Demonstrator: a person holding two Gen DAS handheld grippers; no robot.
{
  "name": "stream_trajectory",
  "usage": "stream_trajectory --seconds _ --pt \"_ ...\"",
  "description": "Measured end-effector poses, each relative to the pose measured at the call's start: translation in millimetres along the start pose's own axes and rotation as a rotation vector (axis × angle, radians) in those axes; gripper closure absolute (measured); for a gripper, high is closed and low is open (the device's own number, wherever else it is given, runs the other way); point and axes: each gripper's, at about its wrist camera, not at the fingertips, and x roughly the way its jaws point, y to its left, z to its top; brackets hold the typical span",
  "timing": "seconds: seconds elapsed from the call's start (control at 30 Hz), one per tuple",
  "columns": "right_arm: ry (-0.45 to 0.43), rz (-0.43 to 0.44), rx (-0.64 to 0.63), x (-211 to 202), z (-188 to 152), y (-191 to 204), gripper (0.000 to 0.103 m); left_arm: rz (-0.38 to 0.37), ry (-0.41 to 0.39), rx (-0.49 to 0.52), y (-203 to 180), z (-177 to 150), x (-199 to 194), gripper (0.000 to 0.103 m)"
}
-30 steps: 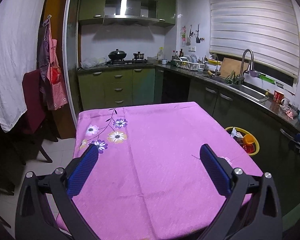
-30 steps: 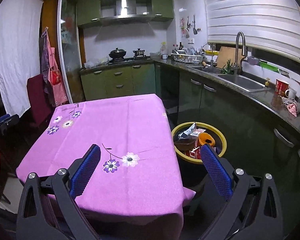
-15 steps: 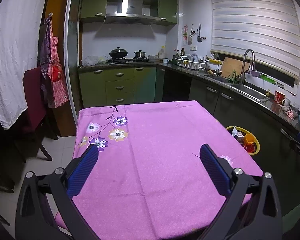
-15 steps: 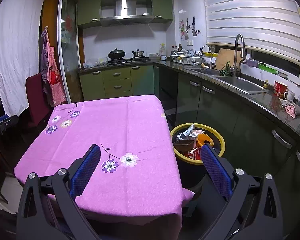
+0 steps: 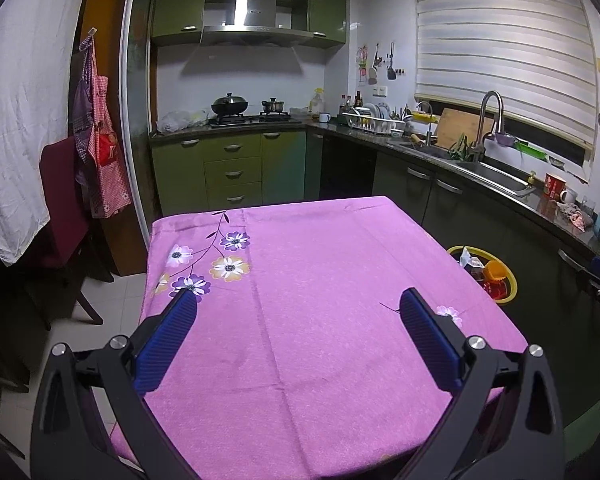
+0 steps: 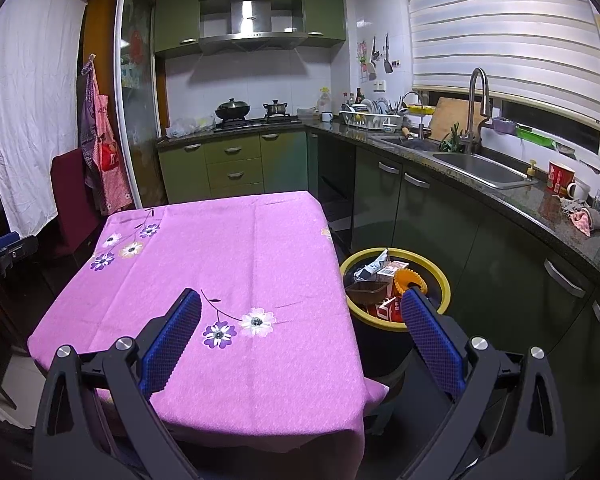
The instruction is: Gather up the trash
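A yellow-rimmed dark trash bin (image 6: 444, 280) stands on the floor right of the table, holding several pieces of trash: an orange cup (image 6: 408, 278), a red carton and a brown tray. It also shows in the left wrist view (image 5: 510, 280). The table wears a pink flowered cloth (image 5: 320, 280) (image 6: 236, 256) with nothing lying on it. My left gripper (image 5: 298, 312) is open and empty above the table's near edge. My right gripper (image 6: 300, 312) is open and empty above the table's near right corner, its right finger in front of the bin.
Green cabinets and a dark counter (image 6: 500, 196) with a sink (image 6: 476, 168) run along the right and back. A dark red chair (image 5: 64, 200) and a hanging apron (image 5: 100, 148) are at the left. A narrow floor gap separates table and right cabinets.
Both grippers have drawn back and risen slightly, so table and bin look a little farther off. Both stay open and empty.
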Motion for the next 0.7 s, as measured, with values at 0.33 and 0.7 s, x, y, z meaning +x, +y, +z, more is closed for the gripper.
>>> stream_trajectory --seconds 0.33,0.7 --pt "0.002 0.003 -0.001 3.0 -0.7 1.4 0.005 -0.001 0.004 0.006 -0.5 -0.3 1.9 0.006" --pt "0.001 0.005 -0.001 5.1 -0.7 1.5 0.005 -0.002 0.011 0.016 -0.5 -4.7 4.4 0.006"
